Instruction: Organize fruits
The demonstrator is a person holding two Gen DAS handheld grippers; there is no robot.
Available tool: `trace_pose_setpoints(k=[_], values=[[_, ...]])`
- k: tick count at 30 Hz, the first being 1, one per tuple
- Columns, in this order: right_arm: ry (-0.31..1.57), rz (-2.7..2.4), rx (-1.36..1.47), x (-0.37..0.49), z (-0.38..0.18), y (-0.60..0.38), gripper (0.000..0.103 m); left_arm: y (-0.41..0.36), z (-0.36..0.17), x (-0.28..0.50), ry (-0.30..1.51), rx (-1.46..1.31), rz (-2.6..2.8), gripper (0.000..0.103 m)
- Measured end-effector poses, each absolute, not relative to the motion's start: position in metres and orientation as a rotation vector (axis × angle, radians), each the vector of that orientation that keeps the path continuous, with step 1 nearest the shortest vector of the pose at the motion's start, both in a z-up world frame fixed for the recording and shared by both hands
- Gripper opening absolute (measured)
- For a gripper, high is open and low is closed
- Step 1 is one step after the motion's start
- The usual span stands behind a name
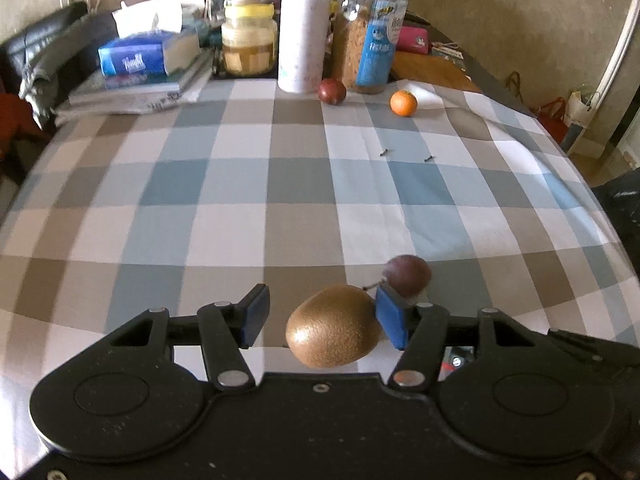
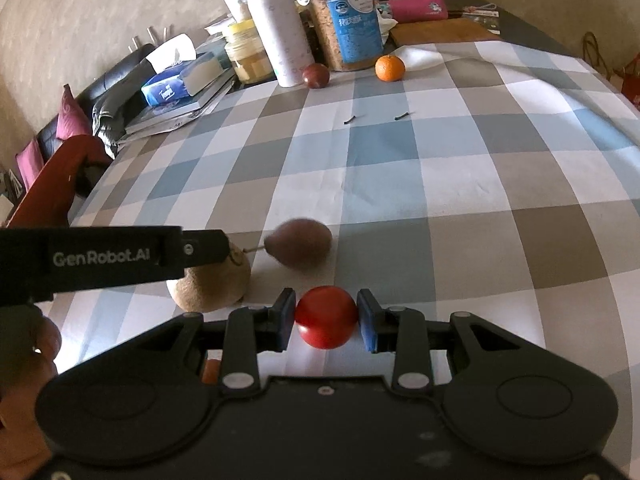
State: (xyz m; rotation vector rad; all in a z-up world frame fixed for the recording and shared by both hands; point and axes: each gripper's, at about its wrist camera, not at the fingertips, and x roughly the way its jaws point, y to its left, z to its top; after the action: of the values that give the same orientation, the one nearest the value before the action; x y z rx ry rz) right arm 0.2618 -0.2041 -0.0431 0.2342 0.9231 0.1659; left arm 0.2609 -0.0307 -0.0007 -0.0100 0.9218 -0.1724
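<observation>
I am gathering the fruit into one group at the near edge of the checked tablecloth [image 1: 280, 184].

Left tongs [image 1: 320, 320]: standing spread around the kiwi [image 1: 332, 326]. The kiwi is sitting on the cloth against the right pad [image 1: 390, 320], with a clear gap to the left pad, so I am not gripping it. My reading is that this piece is already placed.

A brown pear-shaped fruit [image 2: 300, 246] is lying just beyond the kiwi, close beside it; in the left view it is partly hidden behind the right pad.

Right tongs [image 2: 326, 318]: pinching a red tomato [image 2: 326, 316], both pads pressing on its sides. I am holding it low over the cloth, just to the right of the kiwi and the brown fruit. I cannot tell whether it is touching the cloth yet.

Still waiting at the far end, near the bottle [image 2: 280, 36] and the jar [image 2: 348, 20]: a dark red fruit [image 2: 316, 76] and an orange [image 2: 390, 68], well apart from the near group.

Step in hand: setting the tomato down beside the group. The next move is calling for a gentle lowering and a slow release, since a round tomato could roll. Then one of the far fruits needs fetching.
</observation>
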Motion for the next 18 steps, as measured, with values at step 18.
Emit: trace_pose_setpoints(k=[18], values=[[0.89, 0.129, 0.263, 0.248, -0.046, -0.211, 0.036, -0.04, -0.014, 0.211, 1.012, 0.076, -0.346, 0.063]])
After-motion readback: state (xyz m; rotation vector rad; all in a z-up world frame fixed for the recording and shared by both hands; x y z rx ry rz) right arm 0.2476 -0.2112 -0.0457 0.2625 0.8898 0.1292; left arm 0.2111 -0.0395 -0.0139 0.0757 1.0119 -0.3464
